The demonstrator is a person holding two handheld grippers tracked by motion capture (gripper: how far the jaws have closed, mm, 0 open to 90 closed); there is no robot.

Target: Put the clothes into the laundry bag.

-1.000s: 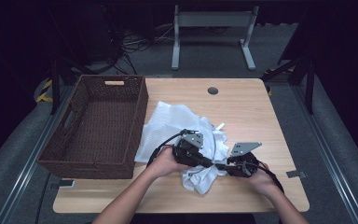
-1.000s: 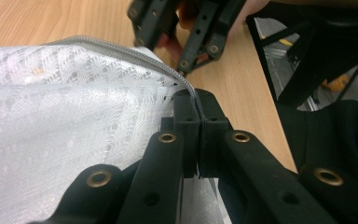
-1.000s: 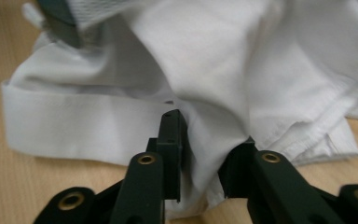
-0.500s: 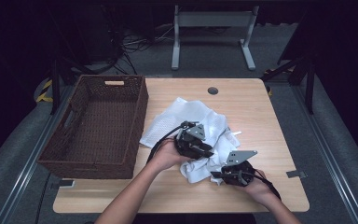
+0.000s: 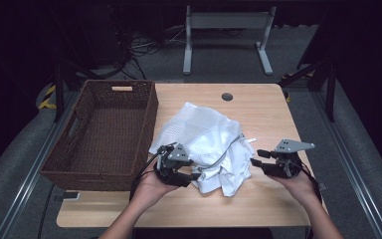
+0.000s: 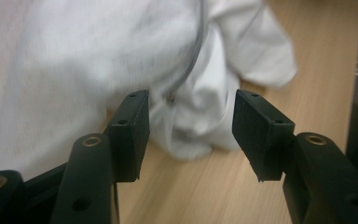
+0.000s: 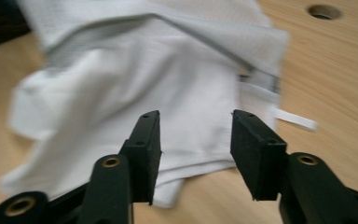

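A crumpled white cloth pile (image 5: 206, 139), part mesh and part plain fabric, lies in the middle of the wooden table (image 5: 263, 109). My left gripper (image 5: 195, 175) sits at the pile's near-left edge. Its jaws stand open, and the cloth (image 6: 98, 60) lies just beyond them with nothing between the pads. My right gripper (image 5: 257, 158) is at the pile's right edge, also open. In the right gripper view the cloth (image 7: 135, 79) lies ahead of the open right gripper (image 7: 196, 149), and a white label strip (image 7: 296, 119) sticks out at its side.
A dark wicker basket (image 5: 151, 112) stands on the left part of the table, close to the cloth. A round cable hole (image 5: 227, 96) is in the table's far middle. Bare wood lies to the right and along the near edge.
Both grippers have pulled apart off the cloth: the left one went left, the right one went right and a little farther from me. The pile lies more spread out.
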